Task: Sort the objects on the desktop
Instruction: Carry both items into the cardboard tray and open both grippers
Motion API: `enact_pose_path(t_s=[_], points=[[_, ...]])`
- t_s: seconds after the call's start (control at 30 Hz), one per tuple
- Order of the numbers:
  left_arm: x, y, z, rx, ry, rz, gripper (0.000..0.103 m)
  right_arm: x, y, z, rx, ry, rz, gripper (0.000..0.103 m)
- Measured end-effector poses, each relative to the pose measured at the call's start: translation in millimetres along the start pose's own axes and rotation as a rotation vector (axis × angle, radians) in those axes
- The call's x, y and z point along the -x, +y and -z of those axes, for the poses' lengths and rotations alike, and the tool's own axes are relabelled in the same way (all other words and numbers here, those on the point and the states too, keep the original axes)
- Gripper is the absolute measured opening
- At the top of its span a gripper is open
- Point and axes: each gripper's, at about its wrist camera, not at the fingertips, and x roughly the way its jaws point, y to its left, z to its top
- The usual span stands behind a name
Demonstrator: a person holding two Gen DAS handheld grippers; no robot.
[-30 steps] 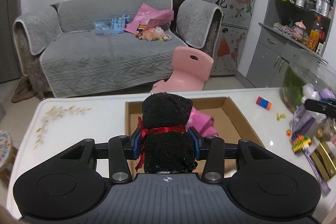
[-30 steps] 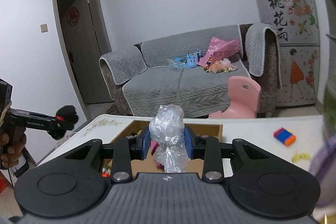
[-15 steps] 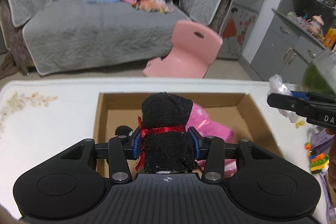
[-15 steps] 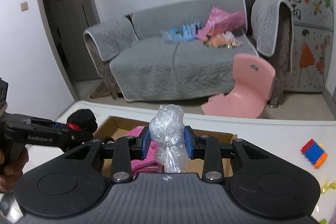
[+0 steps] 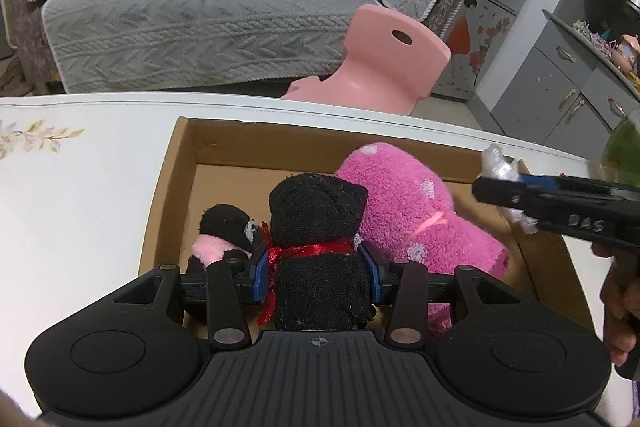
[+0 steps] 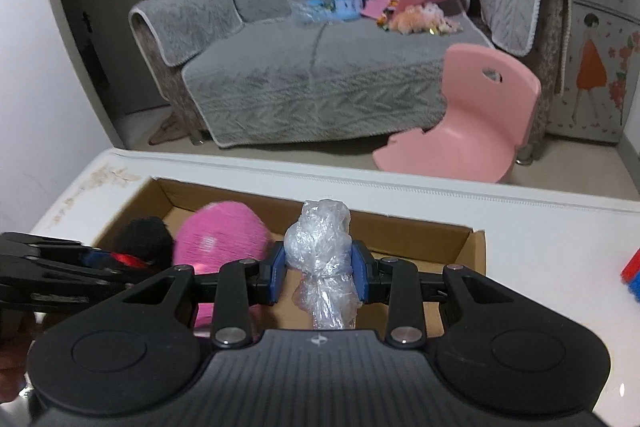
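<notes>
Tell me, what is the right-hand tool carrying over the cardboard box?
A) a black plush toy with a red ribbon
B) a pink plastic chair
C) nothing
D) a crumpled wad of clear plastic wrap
D: the right tool is clamped on the crumpled wad of clear plastic wrap, above the open brown cardboard box.

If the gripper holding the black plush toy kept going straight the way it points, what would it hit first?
Probably the cardboard box floor, just beyond the black plush toy held in the left gripper. The pink plush lies slightly right; depth is unclear.
</notes>
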Motion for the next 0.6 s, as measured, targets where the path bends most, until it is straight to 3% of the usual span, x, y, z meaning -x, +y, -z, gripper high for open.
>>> enact_pose_path(t_s=[0.5,0.53,0.6], points=[[-4,1,23,0.000,-0.002,-0.017,0.052,-10,8,19,0.013,0.032,0.069,0.034],[-2,0,25,-0.006,-0.006,-0.018,0.053,-8,8,19,0.009,0.017,0.070,0.040],[-1,-4,30,-0.024,-0.017,-0.026,0.061,0,9,19,0.009,-0.027,0.073,0.089]])
